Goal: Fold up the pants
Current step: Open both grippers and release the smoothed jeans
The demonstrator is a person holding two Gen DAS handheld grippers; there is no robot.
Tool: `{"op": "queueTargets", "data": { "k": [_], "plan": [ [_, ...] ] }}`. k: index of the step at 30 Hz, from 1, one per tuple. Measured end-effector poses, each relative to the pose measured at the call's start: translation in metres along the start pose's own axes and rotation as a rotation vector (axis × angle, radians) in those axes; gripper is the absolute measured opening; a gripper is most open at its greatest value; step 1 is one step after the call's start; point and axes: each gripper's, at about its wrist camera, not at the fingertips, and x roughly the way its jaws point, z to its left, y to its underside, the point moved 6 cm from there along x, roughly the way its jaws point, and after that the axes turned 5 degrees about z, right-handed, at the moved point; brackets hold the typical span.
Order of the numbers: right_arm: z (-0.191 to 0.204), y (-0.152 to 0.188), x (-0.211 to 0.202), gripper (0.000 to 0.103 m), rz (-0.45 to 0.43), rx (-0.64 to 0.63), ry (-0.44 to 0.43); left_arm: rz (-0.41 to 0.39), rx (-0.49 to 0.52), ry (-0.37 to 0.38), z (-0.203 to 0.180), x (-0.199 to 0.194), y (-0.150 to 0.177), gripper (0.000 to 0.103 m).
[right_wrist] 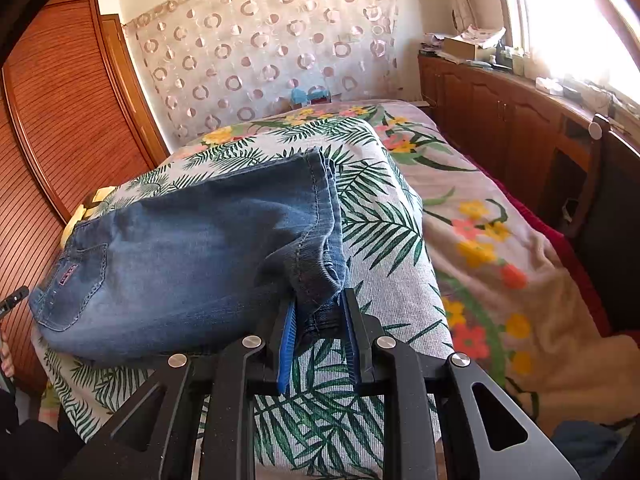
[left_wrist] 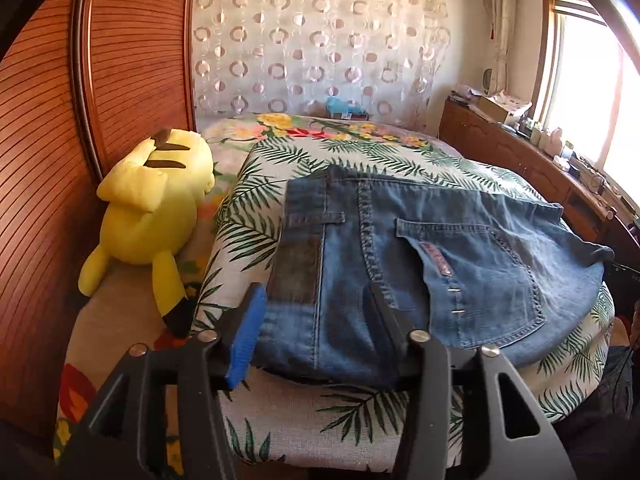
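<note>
Blue jeans (left_wrist: 440, 248) lie folded on a thick pad with a palm-leaf print (left_wrist: 360, 412) on the bed. Their waist end with a back pocket is in the left wrist view. My left gripper (left_wrist: 314, 320) is open wide at the near waist corner: one finger rests over the denim, and the blue pad (left_wrist: 244, 340) stands clear beside the edge. In the right wrist view the jeans (right_wrist: 200, 248) end in stacked leg hems. My right gripper (right_wrist: 318, 320) has a bunch of hem filling the narrow gap between its pads.
A yellow plush toy (left_wrist: 156, 208) lies left of the pad against a wooden wardrobe (left_wrist: 48, 160). A flowered bedspread (right_wrist: 480, 240) extends right to a low wooden cabinet (right_wrist: 500, 120) under the window. A curtain with a ring pattern (left_wrist: 312, 40) hangs behind the bed.
</note>
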Motion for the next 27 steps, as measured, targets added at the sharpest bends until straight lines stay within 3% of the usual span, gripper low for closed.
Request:
{"op": "queueTargets", "data": {
  "k": [2, 15, 27],
  "plan": [
    [0.000, 0.000, -0.002, 0.022, -0.006, 0.002, 0.000, -0.007, 0.011, 0.015, -0.007, 0.000, -0.001, 0.076],
    [0.001, 0.004, -0.012, 0.024, -0.026, -0.013, -0.014, 0.058, 0.077, 0.145, -0.069, 0.036, -0.005, 0.079],
    [0.003, 0.004, -0.006, 0.039, -0.031, -0.017, -0.002, 0.098, 0.147, 0.137, -0.104, 0.055, 0.002, 0.079]
  ]
}}
